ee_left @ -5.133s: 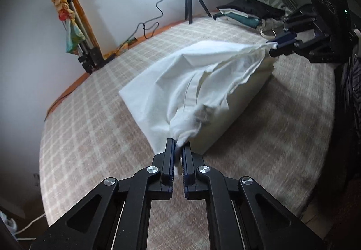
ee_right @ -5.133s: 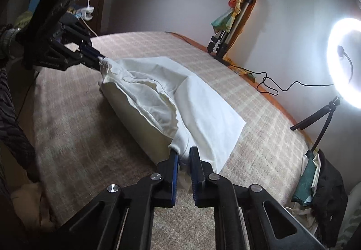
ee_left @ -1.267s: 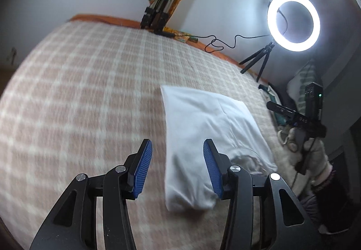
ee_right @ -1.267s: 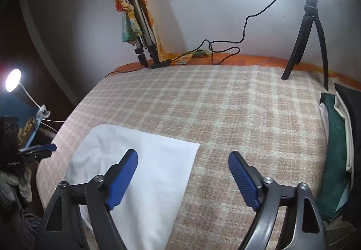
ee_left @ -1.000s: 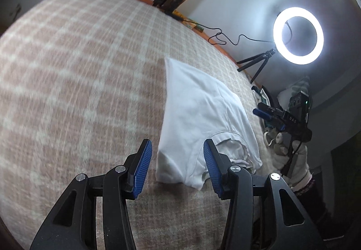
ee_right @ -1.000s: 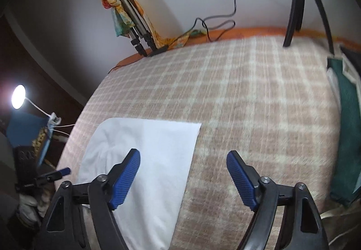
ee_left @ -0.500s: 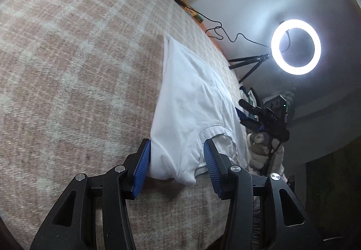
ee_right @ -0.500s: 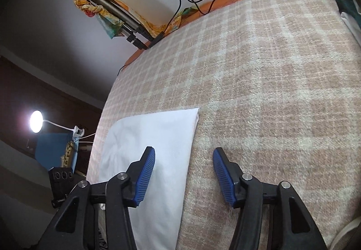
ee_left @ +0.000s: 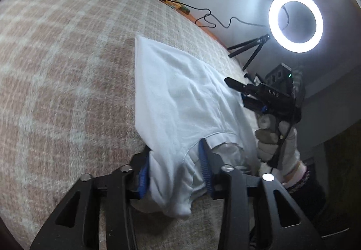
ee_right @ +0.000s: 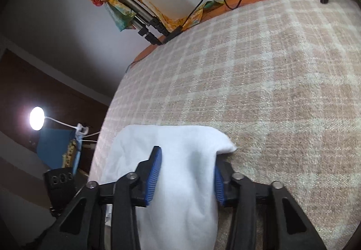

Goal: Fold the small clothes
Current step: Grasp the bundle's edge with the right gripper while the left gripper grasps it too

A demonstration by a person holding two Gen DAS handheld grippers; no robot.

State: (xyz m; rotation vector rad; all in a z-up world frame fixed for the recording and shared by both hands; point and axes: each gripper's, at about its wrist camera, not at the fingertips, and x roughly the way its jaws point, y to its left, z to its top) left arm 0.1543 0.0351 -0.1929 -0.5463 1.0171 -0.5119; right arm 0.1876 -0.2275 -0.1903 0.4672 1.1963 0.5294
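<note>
Both grippers are sitting wide open around the shirt (ee_left: 180, 101) on the bed (ee_left: 63, 73). Left gripper (ee_left: 173, 166) is straddling the collar end, right gripper (ee_right: 186, 173) the far corner, probably lining up for the next fold.

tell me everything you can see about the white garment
The white garment is soft, lightly wrinkled knit, lying folded and mostly flat on the plaid blanket. A curved hem seam shows at its near end, which the open left gripper straddles. The open right gripper straddles the opposite, slightly lifted corner.
</note>
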